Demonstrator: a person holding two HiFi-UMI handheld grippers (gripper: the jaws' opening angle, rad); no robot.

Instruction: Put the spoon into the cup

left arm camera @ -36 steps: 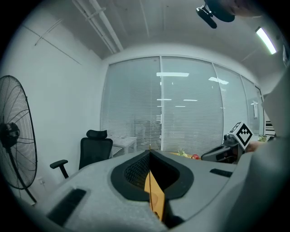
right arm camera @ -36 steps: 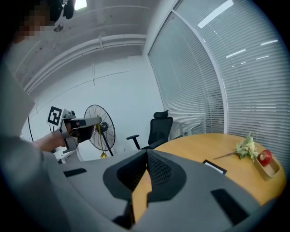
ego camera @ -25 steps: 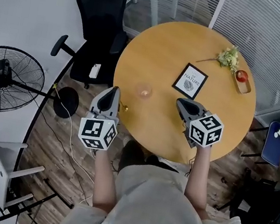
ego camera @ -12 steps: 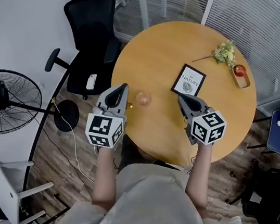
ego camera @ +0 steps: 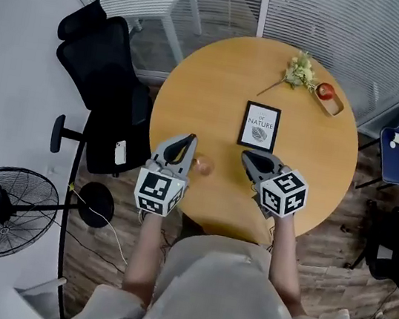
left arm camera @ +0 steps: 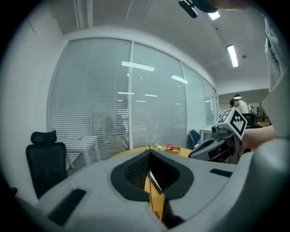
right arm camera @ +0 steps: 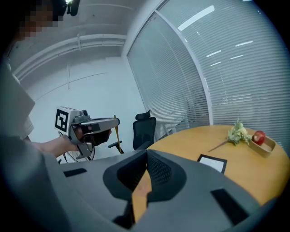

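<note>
Head view is looking steeply down from well above the person, framing the whole round table [ego camera: 219,83]. Left gripper view is riding low, looking over its jaws toward the blinds [left arm camera: 99,104] and catching the right gripper [left arm camera: 189,155]. Right gripper view is facing the chair [right arm camera: 144,129] and catching the left gripper [right arm camera: 117,120]. All three are sharing the flowers [ego camera: 299,67].

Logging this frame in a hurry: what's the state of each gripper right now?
Left gripper: shut on the spoon.
Right gripper: shut, nothing between its jaws.
</note>
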